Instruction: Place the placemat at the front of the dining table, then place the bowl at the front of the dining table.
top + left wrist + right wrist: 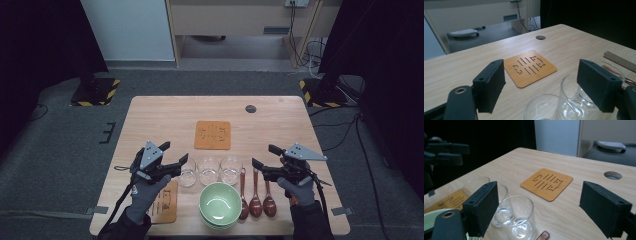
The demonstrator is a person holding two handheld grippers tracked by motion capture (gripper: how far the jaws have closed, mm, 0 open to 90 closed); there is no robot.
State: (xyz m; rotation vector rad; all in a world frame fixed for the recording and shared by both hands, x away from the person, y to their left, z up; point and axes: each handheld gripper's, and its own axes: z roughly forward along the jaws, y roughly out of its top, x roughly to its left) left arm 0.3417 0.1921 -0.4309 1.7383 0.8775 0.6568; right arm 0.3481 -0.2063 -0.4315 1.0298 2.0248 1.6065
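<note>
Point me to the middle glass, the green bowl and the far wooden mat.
middle glass (208,170), high view, on its rim and inside.
green bowl (220,204), high view, on its inner base.
far wooden mat (212,135), high view, on its slotted centre.

Left gripper view: nearest glass (549,107) cut off by bottom edge; second glass (574,92) partly behind the right jaw.

Right gripper view: green bowl (430,216) mostly out of frame at left; spoon handle (543,235) clipped at bottom edge; far coaster (447,201) half hidden behind glasses.

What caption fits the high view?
Two open grippers hover beside three glasses, a green bowl and spoons.
</note>
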